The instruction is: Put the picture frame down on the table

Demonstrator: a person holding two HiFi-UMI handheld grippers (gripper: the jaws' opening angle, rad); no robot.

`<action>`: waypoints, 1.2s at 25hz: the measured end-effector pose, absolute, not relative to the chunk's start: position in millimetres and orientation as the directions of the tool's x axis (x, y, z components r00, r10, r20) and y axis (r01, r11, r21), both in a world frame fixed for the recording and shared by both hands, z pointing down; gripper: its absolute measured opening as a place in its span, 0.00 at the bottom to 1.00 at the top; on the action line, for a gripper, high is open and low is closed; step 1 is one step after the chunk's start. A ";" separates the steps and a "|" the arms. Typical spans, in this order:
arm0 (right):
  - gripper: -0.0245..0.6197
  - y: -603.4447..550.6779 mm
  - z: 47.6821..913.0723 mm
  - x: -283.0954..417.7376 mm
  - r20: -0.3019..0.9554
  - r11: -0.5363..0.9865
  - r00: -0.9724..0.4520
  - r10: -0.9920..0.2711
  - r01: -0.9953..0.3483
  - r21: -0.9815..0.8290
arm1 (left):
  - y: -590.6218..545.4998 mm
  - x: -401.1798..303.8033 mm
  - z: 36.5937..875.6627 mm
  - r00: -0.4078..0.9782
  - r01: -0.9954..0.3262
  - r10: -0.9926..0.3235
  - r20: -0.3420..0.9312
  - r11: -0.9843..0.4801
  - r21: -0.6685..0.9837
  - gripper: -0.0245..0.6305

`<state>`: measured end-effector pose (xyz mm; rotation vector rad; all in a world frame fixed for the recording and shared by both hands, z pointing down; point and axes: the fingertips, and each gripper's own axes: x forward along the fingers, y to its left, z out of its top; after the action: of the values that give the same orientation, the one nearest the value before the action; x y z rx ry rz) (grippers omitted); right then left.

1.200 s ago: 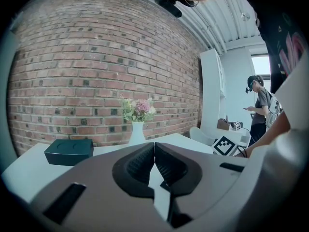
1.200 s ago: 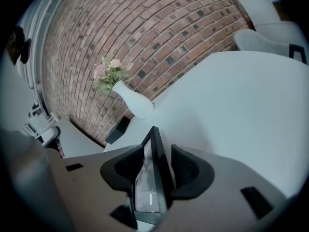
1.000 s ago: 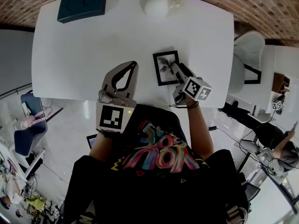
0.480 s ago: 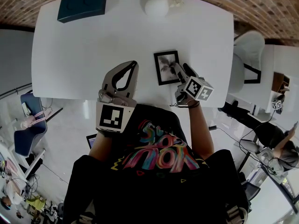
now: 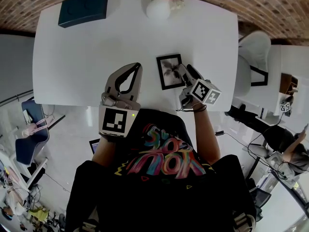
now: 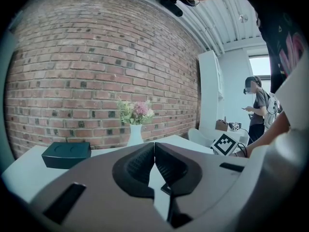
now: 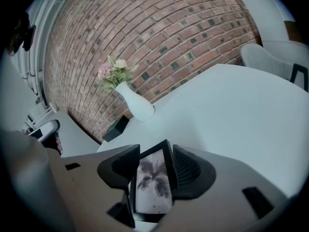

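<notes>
Right gripper view shows the black rectangular picture frame with a grey flower print between the fingers of the right gripper, which grip it. In the head view the frame is near the front edge of the white bench, right of the middle; whether it touches the surface I cannot tell. The left gripper hovers over the front edge, left of the frame, its fingers pressed together with nothing between them. A white vase with pink flowers stands at the far edge, and a dark teal flat box is in the far left corner.
</notes>
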<state>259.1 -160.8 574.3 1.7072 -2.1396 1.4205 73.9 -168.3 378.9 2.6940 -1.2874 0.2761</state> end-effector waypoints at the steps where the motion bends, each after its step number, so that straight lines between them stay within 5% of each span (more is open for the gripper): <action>1: 0.40 -161.7 570.5 258.5 0.542 -0.031 -0.389 -0.745 -0.791 -0.611 | -168.5 74.5 377.1 0.618 -0.779 -0.754 0.222 -0.625 0.048 0.07; 10: 0.35 -166.4 509.1 253.6 0.417 0.073 -0.430 -0.801 -0.761 -0.644 | -166.4 79.3 352.2 0.620 -0.781 -0.766 0.171 -0.623 0.037 0.07; 20: 0.28 -159.0 369.0 229.2 0.105 0.345 -0.525 -0.845 -0.685 -0.641 | -158.9 83.8 322.2 0.629 -0.776 -0.770 0.108 -0.631 0.025 0.07; 30: 0.10 -128.9 291.7 202.7 0.006 0.540 -0.575 -0.818 -0.772 -0.334 | -152.1 89.1 301.6 0.655 -0.755 -0.753 0.063 -0.656 0.016 0.07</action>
<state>202.7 -128.9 291.7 1.5010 -2.8872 0.5019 89.1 -152.1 301.6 2.8208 -1.2853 0.0793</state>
